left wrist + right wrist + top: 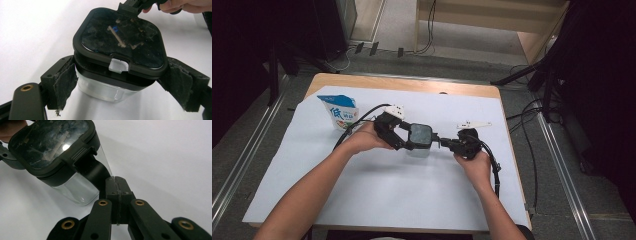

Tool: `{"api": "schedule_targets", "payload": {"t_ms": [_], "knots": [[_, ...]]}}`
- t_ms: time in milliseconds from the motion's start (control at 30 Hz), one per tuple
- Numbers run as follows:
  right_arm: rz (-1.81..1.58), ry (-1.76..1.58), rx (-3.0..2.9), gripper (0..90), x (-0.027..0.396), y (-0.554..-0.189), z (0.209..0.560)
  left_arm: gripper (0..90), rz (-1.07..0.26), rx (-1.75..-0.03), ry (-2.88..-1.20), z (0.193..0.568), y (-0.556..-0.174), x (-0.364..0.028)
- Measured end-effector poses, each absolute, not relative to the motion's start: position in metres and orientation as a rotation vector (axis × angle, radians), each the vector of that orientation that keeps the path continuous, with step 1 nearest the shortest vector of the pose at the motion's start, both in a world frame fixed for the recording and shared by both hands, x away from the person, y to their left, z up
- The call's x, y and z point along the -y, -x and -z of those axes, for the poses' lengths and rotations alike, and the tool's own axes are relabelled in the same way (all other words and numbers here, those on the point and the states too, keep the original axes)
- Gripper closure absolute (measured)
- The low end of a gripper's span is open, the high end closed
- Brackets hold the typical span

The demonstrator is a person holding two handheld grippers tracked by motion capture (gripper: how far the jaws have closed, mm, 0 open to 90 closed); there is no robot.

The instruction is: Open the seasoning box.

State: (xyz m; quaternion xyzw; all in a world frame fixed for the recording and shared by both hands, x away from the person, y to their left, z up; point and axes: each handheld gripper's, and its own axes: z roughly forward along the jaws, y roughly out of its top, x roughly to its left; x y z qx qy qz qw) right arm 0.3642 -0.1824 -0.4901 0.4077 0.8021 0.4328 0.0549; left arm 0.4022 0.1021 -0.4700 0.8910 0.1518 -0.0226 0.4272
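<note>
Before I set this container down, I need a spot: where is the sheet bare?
The white sheet is bare along its near edge between the forearms, and at its far right corner. It is crowded mid-table around the container, and far left by the carton.

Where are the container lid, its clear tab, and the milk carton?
lid (120, 40), left gripper view, glossy top face
clear tab (119, 65), left gripper view, front edge latch
milk carton (340, 112), high view, printed side
</note>
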Motion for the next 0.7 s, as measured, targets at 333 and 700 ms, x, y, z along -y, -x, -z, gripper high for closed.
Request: {"api": "schedule_targets", "payload": {"t_ms": [333,700], "knots": [[-1.32,-1.237,-2.436,90.0,0.183,-0.364,0.489,16.0,0.057,-0.373,-2.216,0.467,-0.403,-0.103],[-1.319,-1.231,-2.436,90.0,0.182,-0.364,0.489,18.6,0.056,-0.364,-2.166,0.459,-0.401,-0.11]]}}
